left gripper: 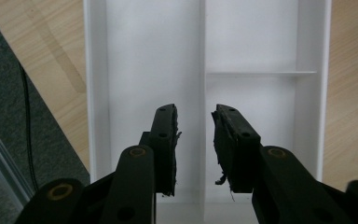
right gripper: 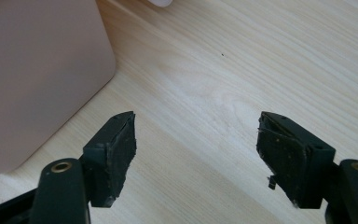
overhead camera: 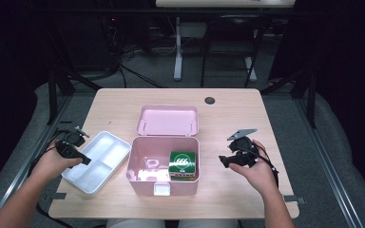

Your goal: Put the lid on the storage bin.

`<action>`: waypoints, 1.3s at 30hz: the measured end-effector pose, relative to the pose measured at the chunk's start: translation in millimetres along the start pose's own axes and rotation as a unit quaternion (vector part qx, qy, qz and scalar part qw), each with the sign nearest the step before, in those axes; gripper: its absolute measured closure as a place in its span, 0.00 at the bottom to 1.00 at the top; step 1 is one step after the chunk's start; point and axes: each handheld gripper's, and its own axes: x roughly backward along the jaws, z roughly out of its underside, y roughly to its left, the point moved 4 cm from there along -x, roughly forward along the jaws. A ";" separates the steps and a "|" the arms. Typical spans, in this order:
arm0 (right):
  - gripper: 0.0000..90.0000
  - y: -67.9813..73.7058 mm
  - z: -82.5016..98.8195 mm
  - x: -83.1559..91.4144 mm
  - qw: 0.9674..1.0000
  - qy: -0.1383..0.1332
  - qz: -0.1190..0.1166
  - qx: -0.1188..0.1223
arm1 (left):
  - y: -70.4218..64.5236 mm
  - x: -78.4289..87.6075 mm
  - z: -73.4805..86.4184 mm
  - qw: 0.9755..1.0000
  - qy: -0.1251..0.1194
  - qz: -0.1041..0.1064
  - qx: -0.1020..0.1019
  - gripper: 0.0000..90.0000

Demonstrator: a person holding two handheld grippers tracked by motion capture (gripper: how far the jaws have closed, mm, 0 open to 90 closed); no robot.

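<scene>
While the pink box (overhead camera: 164, 172) sits open at the middle of the surface (overhead camera: 228, 114), its lid (overhead camera: 168, 120) thrown back toward twelve o'clock, the white divided tray (overhead camera: 97, 161) lies just beside it at nine o'clock, out of the box. A green packet (overhead camera: 183, 165) stands in the box's right half, with some pale bits at its left I can't make out. The left gripper (left gripper: 196, 135) hangs over the tray's near edge, its jaws straddling the middle divider with a narrow gap on either side; nothing is pressed between the pads, so it reads as released. The right gripper (right gripper: 196, 154) waits at three o'clock of the box, jaws wide and bare above the wood. By my judgement the unpacking part is done; what's left is gripping the tray and setting it into the box, then closing the lid.
</scene>
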 end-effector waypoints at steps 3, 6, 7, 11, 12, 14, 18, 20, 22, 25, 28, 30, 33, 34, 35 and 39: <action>0.31 -0.6 0.0 -0.3 1.000 -0.002 0.002 -0.003 | -2.9 -7.3 -5.0 1.000 0.013 0.003 0.000 0.81; 0.31 -0.2 0.0 0.1 1.000 -0.004 0.001 -0.003 | -3.0 -11.6 -8.6 1.000 0.022 0.002 -0.002 0.83; 0.31 -1.0 0.5 0.3 1.000 -0.004 0.002 -0.002 | -3.0 -13.9 -11.0 1.000 0.026 0.004 -0.001 0.84; 0.31 -1.2 2.3 -1.6 1.000 -0.001 0.001 -0.005 | -5.1 -17.9 -15.9 0.999 0.034 0.006 -0.002 0.86; 0.31 -1.0 2.8 -2.3 1.000 0.000 0.001 -0.005 | -6.2 -19.3 -16.9 0.999 0.037 0.006 -0.003 0.86; 0.30 -0.9 3.3 -3.2 1.000 0.003 0.001 -0.003 | -7.2 -21.4 -18.9 0.999 0.044 0.007 -0.006 0.87; 0.30 -1.0 2.6 -2.5 1.000 -0.001 0.002 -0.006 | -7.9 -26.2 -21.3 0.999 0.051 0.006 -0.007 0.88; 0.30 -1.0 2.3 -1.6 1.000 -0.003 0.001 -0.008 | -7.3 -28.0 -22.0 0.998 0.058 0.003 -0.006 0.89; 0.30 -1.6 2.3 -1.2 1.000 -0.005 0.001 -0.007 | -6.5 -30.5 -22.5 0.998 0.060 0.002 -0.004 0.90; 0.30 -1.7 2.7 -1.6 1.000 -0.004 0.001 -0.008 | -6.1 -33.5 -23.3 0.998 0.066 0.004 0.001 0.90; 0.30 -1.8 2.9 -2.1 1.000 -0.003 0.002 -0.006 | -5.0 -37.8 -24.2 0.997 0.072 0.005 0.003 0.91; 0.30 -1.8 3.2 -2.5 1.000 -0.002 0.003 -0.006 | -4.8 -40.0 -24.5 0.997 0.075 0.004 0.005 0.92; 0.30 -1.8 3.4 -2.5 1.000 -0.002 0.004 -0.007 | -4.6 -42.7 -24.6 0.997 0.081 0.005 0.005 0.93; 0.30 -2.1 3.5 -2.4 1.000 -0.002 0.003 -0.006 | -4.3 -44.4 -24.6 0.997 0.081 0.006 0.006 0.93; 0.30 -2.1 3.5 -2.4 1.000 -0.003 0.003 -0.006 | -4.1 -45.9 -24.5 0.997 0.083 0.007 0.008 0.94; 0.30 -1.3 3.6 -2.9 1.000 -0.002 0.003 -0.006 | -3.8 -49.5 -24.9 0.996 0.087 0.011 0.011 0.94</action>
